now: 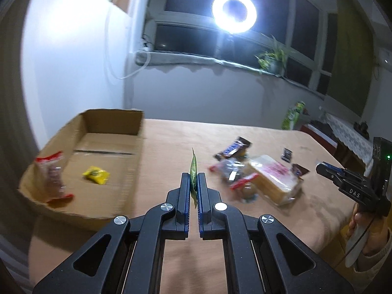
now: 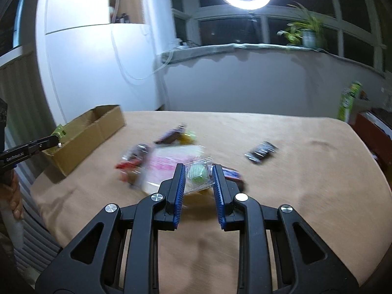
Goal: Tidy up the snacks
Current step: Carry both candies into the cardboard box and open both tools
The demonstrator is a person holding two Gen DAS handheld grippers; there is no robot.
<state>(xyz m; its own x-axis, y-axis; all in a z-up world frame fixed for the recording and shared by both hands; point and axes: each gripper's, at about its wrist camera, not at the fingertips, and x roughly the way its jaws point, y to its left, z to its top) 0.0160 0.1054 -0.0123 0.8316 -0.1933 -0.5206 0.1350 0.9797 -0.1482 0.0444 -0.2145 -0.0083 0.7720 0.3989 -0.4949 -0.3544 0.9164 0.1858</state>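
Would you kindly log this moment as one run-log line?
left claw: shut on green packet | right claw: shut on clear-wrapped green snack | cardboard box: yellow packet, red-ended packet inside

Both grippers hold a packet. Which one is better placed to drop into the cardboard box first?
Left. The left gripper, with its green packet, is beside the cardboard box; the right gripper is over the snack pile.
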